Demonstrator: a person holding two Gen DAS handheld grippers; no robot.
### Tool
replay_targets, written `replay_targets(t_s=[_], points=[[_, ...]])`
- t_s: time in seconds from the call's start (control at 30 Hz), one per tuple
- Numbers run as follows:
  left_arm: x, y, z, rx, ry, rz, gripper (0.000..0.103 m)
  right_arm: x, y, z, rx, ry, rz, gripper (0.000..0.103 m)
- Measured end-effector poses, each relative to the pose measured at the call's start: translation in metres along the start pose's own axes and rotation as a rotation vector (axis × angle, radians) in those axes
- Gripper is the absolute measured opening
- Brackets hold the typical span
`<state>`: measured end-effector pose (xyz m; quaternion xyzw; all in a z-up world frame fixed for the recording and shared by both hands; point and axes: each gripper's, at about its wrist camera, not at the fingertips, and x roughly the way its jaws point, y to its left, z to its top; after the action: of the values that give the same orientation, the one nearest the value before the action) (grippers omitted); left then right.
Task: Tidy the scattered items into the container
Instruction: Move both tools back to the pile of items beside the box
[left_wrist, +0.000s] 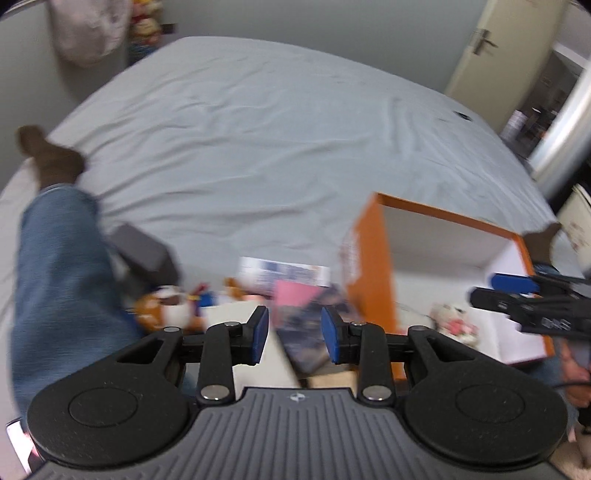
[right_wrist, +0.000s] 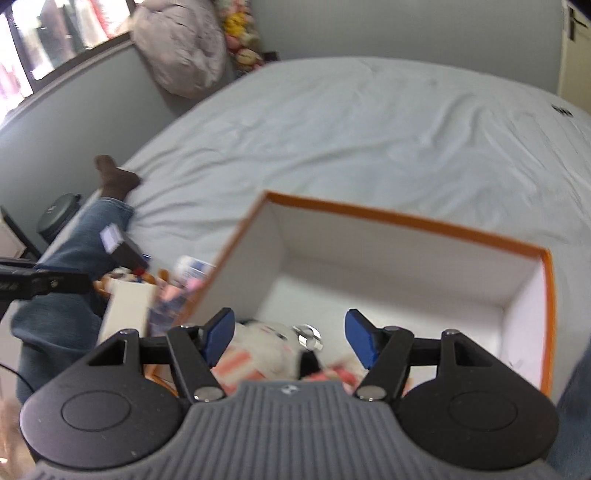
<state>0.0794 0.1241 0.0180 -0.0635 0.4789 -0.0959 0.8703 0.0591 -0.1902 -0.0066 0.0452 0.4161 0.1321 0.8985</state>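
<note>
One open orange cardboard box with white inside (right_wrist: 413, 258) sits on one grey-sheeted bed (right_wrist: 369, 129). One white-and-pink plush toy (right_wrist: 266, 354) lies inside it. Two blue-padded black tools: left (left_wrist: 294, 334), right (right_wrist: 290, 338).

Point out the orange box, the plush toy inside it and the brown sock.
orange box (right_wrist: 413, 221), right wrist view, far rim.
plush toy (right_wrist: 266, 343), right wrist view, white body.
brown sock (left_wrist: 55, 158), left wrist view, heel.
</note>
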Motion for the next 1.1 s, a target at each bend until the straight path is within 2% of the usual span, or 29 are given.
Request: replay_targets(t_s=[0.13,0.27,0.5,0.57,0.9,1.1], points=[[0.003,0.031,0.008,-0.084,0.038,0.045,0.039,0.001,0.020,0.011,-0.050,-0.019,0.048,0.069],[0.014,0.059,0.011,-0.166,0.086,0.066,0.046,0.009,0.042,0.023,-0.090,-0.021,0.111,0.069],[0.036,0.084,0.015,-0.175,0.156,0.150,0.052,0.043,0.085,0.044,-0.215,0.037,0.159,0.069],[0.041,0.087,0.019,-0.166,0.171,0.156,0.056,0.058,0.097,0.049,-0.246,0.068,0.159,0.069],[0.083,0.088,0.028,-0.130,0.271,0.196,0.058,0.133,0.125,0.067,-0.354,0.236,0.114,0.068],[0.100,0.088,0.027,-0.113,0.297,0.209,0.058,0.165,0.139,0.074,-0.470,0.329,0.080,0.067]])
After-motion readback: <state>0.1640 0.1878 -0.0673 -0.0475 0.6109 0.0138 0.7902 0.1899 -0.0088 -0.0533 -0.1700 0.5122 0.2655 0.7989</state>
